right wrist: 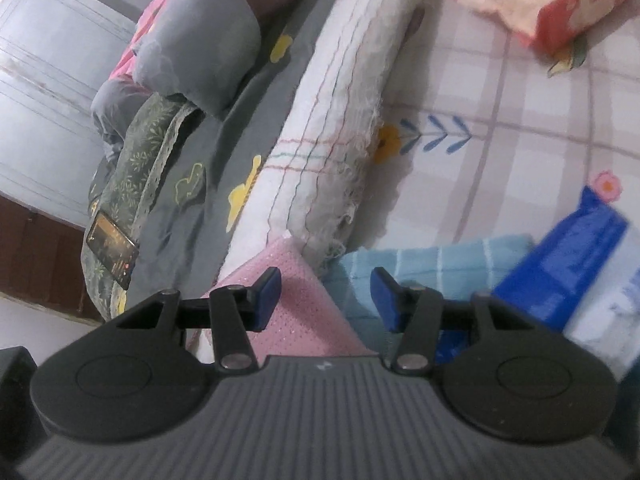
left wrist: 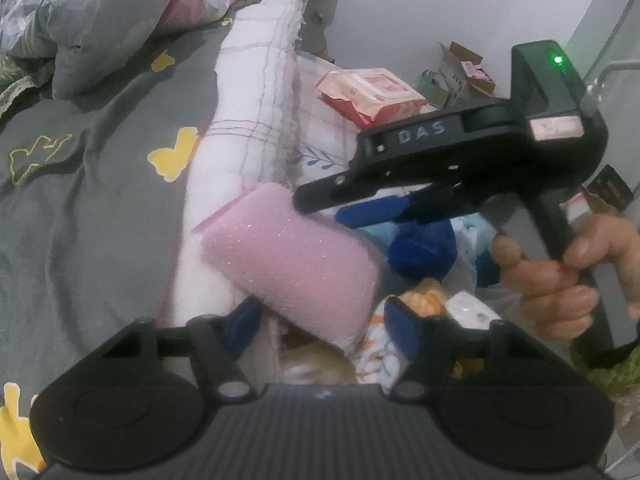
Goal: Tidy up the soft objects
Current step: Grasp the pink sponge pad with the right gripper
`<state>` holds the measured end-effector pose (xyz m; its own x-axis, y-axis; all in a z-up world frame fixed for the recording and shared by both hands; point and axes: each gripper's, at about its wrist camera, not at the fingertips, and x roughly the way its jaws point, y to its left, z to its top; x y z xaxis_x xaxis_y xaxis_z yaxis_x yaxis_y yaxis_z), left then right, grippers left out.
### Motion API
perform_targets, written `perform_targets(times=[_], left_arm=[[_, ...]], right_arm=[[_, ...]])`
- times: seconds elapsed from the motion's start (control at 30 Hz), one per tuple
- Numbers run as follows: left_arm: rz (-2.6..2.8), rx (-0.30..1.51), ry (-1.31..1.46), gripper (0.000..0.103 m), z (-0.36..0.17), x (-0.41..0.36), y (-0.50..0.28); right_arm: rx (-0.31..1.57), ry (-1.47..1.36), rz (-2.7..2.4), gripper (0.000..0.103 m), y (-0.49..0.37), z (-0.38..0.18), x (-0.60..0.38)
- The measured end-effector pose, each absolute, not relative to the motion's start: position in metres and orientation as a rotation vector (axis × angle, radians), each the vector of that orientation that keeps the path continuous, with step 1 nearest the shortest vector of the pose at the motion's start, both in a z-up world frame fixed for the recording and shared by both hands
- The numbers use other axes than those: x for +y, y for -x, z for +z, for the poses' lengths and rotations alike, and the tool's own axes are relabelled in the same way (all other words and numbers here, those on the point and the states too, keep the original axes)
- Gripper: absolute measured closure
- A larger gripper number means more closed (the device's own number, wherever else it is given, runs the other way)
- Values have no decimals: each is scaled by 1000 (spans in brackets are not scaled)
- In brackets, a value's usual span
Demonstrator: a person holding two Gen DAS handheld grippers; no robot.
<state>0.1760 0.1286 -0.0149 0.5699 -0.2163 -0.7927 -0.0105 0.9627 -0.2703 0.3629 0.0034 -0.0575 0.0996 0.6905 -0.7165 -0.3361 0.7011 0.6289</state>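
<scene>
Pink textured foam roll [left wrist: 292, 264] is straddled unpressed by the half-open left gripper [left wrist: 320, 324]; at two o'clock, the right gripper [right wrist: 324, 300] is seen part-open, empty.

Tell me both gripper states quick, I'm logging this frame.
Left gripper: open, pink rolled cloth between its fingers, not clamped.
Right gripper: open, holding nothing.

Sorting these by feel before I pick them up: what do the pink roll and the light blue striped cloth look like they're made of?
The pink roll looks like soft foam or mesh sheet, matte with tiny glinting dots across a pitted surface; which of the two is unclear. The light blue striped cloth looks like woven towel fabric, dull and slightly fuzzy, with pale stripes running through it.
</scene>
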Motion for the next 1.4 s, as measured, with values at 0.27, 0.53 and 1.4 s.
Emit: perform_targets(times=[0.27, 0.53, 1.4], left_arm=[[-115, 962, 280, 37, -14, 132, -180], [-96, 915, 278, 37, 1, 135, -172], [-336, 754, 118, 37, 91, 17, -161]], right_arm=[[1261, -340, 839, 61, -358, -53, 14], [1231, -326, 840, 67, -349, -35, 12], [983, -474, 705, 71, -286, 72, -142]])
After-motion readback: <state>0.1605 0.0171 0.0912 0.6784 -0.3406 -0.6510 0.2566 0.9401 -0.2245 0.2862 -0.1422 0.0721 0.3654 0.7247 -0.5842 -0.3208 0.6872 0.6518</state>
